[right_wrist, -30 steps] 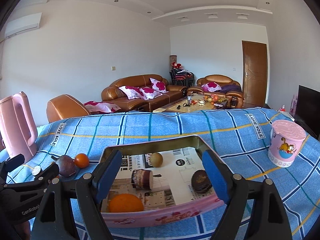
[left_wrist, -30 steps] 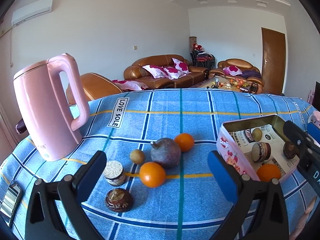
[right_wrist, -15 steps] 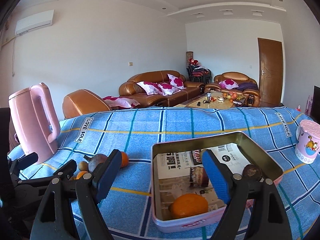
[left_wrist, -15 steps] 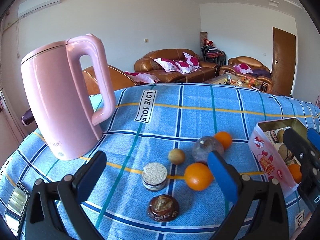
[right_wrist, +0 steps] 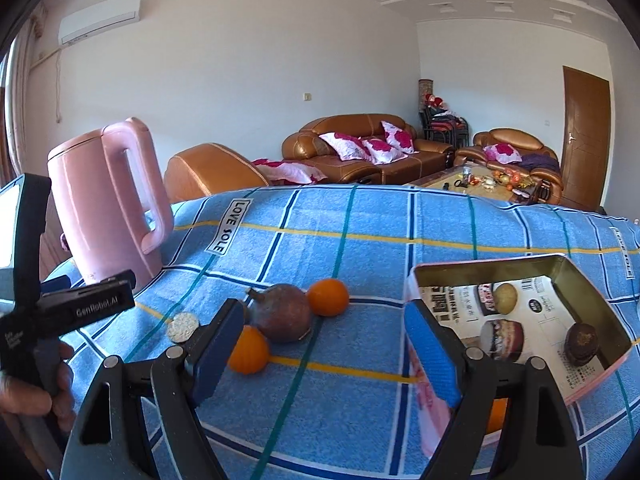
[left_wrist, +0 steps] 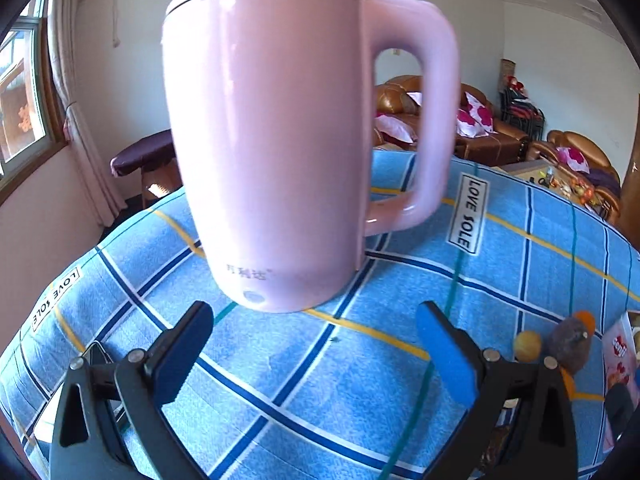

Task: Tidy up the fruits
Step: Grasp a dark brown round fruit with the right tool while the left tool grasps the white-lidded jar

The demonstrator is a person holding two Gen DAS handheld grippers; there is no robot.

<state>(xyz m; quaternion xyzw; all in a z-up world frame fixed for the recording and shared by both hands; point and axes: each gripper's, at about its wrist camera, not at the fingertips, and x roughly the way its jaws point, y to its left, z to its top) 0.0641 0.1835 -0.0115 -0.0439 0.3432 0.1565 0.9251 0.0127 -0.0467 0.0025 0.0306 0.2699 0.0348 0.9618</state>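
Observation:
In the right wrist view two oranges (right_wrist: pixel 328 297) (right_wrist: pixel 248 350) and a dark purple fruit (right_wrist: pixel 284 318) lie on the blue checked cloth, left of an open tin box (right_wrist: pixel 560 266) holding a small brown fruit (right_wrist: pixel 505 298), wrapped cakes and an orange. My right gripper (right_wrist: pixel 320 360) is open and empty, low over the cloth just right of the fruits. My left gripper (left_wrist: pixel 316 354) is open and empty, facing the pink kettle (left_wrist: pixel 276 140). The fruits (left_wrist: pixel 568 342) show at the left wrist view's right edge.
A round wrapped cake (right_wrist: pixel 183 327) lies left of the fruits. The pink kettle (right_wrist: pixel 108 200) stands at the table's left end. A phone (left_wrist: pixel 96 356) lies by the left gripper's left finger. Sofas and a coffee table are behind.
My left gripper has swung left, from the fruits to face the kettle close up. My right gripper has moved left from over the tin toward the fruits.

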